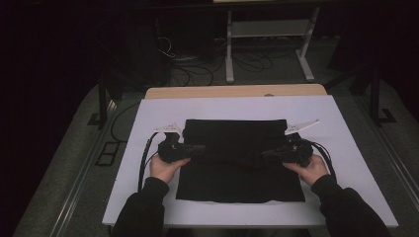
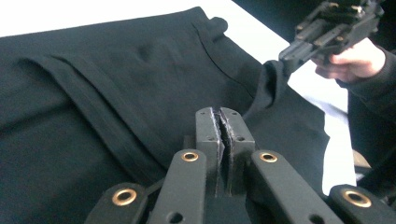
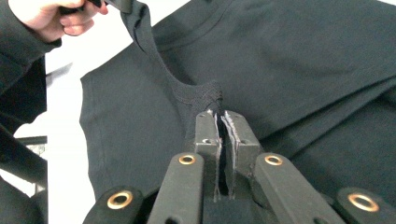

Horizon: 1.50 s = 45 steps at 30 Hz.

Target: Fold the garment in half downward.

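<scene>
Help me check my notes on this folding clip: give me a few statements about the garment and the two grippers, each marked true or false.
1. The left gripper is shut on the black T-shirt. True.
2. The right gripper hangs open above the cloth. False: its jaws are shut on the fabric, right at the ribbed neckline.
3. The T-shirt lies on a white table cover. True.
4. The T-shirt is bunched in a heap at the table's far left corner. False: it lies spread near the middle, with a folded band along its far edge.
5. Both hands grip the same side of the garment. False: the left hand is at its left edge, the right hand at its right.
</scene>
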Motion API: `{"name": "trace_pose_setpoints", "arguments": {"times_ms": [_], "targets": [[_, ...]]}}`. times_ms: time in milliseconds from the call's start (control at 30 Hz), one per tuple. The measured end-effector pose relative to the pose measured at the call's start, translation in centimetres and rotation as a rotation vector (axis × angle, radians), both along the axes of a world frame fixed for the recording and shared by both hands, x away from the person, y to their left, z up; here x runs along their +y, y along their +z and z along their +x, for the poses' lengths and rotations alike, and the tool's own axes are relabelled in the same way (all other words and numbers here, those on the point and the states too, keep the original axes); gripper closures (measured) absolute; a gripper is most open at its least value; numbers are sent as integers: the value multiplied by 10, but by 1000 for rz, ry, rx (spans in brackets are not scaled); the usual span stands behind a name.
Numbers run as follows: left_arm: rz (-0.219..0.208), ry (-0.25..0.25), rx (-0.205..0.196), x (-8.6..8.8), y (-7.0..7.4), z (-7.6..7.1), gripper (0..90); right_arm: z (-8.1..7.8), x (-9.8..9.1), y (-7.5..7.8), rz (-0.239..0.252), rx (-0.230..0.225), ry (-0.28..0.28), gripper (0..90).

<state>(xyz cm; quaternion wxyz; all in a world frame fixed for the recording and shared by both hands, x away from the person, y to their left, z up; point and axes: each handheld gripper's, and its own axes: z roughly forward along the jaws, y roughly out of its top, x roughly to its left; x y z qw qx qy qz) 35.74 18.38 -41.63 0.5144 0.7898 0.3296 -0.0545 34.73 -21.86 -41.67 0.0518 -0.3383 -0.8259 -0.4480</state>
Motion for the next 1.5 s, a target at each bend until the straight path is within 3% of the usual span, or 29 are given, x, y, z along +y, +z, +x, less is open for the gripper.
{"name": "trace_pose_setpoints", "arguments": {"times_ms": [300,500,800,1000,1367,1500], "targets": [[-3,-30,42,-2,-6,-9,855,-13,4,-8,-21,27,39,834],[27,-66,51,-6,-9,-19,855,-24,4,-8,-25,30,59,833],[39,-102,62,-9,-10,-31,856,-36,-3,-4,-22,35,46,833],[92,-182,80,-11,-10,-37,855,-42,-3,-7,-38,54,59,833],[143,-224,86,-13,-11,-49,855,-57,2,-7,-57,58,107,832],[138,-231,82,-12,-10,-53,855,-60,3,-6,-59,58,121,831]]}}
